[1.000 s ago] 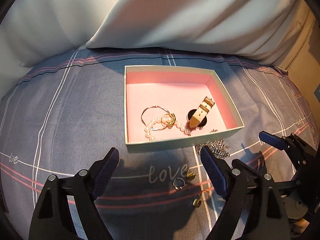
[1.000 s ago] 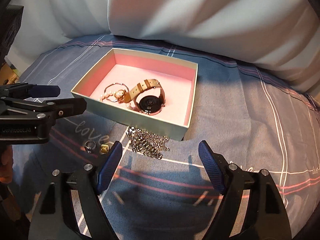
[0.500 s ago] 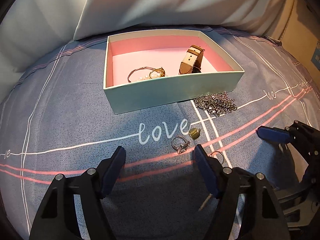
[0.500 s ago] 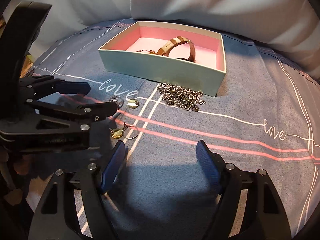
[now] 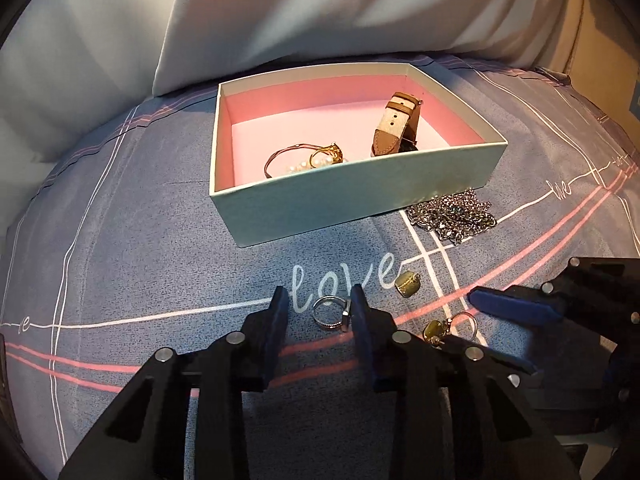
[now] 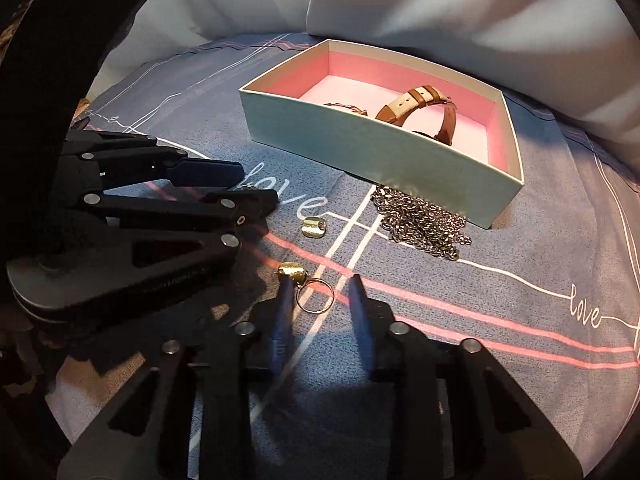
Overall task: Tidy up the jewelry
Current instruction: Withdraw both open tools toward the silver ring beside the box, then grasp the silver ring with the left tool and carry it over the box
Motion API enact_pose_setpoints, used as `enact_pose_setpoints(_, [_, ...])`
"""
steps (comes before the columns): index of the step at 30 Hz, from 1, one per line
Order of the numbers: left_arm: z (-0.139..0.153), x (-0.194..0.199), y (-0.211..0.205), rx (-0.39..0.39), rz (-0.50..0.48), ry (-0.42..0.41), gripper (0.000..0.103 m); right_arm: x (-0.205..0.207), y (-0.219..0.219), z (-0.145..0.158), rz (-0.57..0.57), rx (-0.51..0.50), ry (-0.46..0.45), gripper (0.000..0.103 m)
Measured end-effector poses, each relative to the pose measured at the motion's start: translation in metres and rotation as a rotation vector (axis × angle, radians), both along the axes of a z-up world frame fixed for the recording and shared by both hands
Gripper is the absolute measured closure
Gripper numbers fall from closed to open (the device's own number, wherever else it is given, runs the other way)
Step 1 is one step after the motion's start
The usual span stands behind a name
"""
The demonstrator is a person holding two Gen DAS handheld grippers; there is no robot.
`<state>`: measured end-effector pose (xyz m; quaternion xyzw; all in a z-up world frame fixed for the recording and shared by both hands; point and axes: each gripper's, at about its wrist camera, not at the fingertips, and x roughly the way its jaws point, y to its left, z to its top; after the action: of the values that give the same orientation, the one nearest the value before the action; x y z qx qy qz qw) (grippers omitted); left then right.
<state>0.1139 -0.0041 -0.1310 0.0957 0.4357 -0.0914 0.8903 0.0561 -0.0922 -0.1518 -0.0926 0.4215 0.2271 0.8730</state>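
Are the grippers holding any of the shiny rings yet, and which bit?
Nothing is held yet. The left gripper is open around the silver ring on the bedsheet. The right gripper is open around the gold-stone ring.

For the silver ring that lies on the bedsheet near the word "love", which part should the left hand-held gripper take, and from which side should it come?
Take the silver ring across its thin band, coming from above. It lies nearly flat on the bedsheet, so only the band's outer edges offer a hold. The left hand-held gripper already has its open fingers on either side of the ring; its setting sits against the right finger, so close gently.
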Motion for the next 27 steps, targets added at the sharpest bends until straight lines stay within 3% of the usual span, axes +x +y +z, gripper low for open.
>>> enact_pose_setpoints(2, [0.002, 0.001, 0.005, -0.025, 0.007, 0.007, 0.084, -0.001, 0.002, 0.001, 0.000, -0.011, -0.008, 0.083])
enact_pose_setpoints(16, [0.011, 0.002, 0.005, -0.062, 0.040, 0.050, 0.084, 0.001, -0.011, 0.013, -0.084, 0.036, 0.008, 0.083])
enact_pose_setpoints(27, [0.018, -0.002, 0.001, -0.081, 0.040, 0.055, 0.084, -0.001, -0.009, 0.015, -0.084, 0.049, 0.014, 0.083])
